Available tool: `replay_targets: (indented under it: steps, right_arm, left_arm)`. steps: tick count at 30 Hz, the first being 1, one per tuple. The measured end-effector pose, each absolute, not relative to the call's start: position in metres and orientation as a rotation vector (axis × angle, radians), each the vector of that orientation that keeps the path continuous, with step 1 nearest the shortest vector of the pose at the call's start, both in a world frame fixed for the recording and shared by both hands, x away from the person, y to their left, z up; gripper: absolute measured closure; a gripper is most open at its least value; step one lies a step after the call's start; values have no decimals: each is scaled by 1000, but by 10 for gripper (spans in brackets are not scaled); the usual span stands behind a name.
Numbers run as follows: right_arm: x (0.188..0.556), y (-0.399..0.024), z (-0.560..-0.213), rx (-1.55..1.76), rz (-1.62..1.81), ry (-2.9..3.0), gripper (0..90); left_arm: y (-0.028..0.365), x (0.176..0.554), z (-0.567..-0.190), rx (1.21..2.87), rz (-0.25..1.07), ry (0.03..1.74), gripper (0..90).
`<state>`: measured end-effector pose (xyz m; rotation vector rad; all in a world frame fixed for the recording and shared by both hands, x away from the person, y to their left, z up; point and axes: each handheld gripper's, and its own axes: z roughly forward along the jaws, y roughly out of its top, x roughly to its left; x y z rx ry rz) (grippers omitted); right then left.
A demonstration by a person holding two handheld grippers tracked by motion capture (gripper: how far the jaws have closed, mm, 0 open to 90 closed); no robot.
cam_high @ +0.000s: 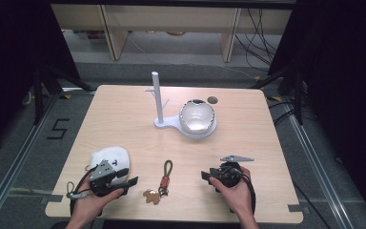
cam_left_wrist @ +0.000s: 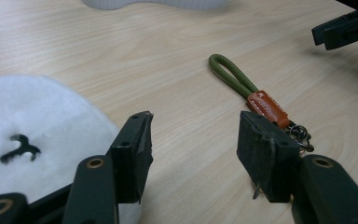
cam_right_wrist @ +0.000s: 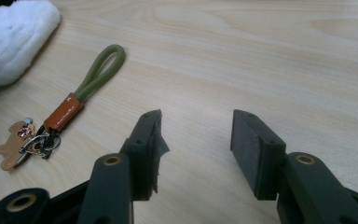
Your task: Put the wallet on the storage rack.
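Observation:
A keychain [cam_high: 165, 177] lies near the table's front edge between my two grippers: a green cord loop [cam_left_wrist: 233, 77], an orange leather tab [cam_right_wrist: 63, 111], a metal ring and a small brown figure charm [cam_right_wrist: 13, 145]. My left gripper [cam_high: 132, 182] rests to its left, held by a hand, beside a white plush thing [cam_high: 112, 158]. Its jaws stand open with bare table between them [cam_left_wrist: 193, 140]. My right gripper [cam_high: 205, 176] sits to the keychain's right, also open and holding nothing [cam_right_wrist: 196, 140]. Its black tips [cam_left_wrist: 345, 29] point toward the keychain.
At the table's middle back stands a white hanger stand [cam_high: 158, 101] with an upright post and short pegs. A shiny round bowl [cam_high: 197, 116] sits on its base. A small dark disc [cam_high: 212, 99] lies behind the bowl. The plush thing [cam_left_wrist: 37, 121] bears a small black mark.

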<state>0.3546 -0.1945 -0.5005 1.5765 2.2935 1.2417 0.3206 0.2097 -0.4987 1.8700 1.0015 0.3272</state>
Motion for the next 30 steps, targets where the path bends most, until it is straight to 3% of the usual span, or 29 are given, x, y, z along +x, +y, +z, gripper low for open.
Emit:
replay_targets:
  steps: [20,30]
  right_arm:
    - [359,-201,-498,1609,1278,2265,507]
    - [359,-200,-496,1607,1272,2267,493]
  left_arm:
    - [264,334,-458,1799,443,1114,398]
    - [290,344,-470,1847,474,1239,350]
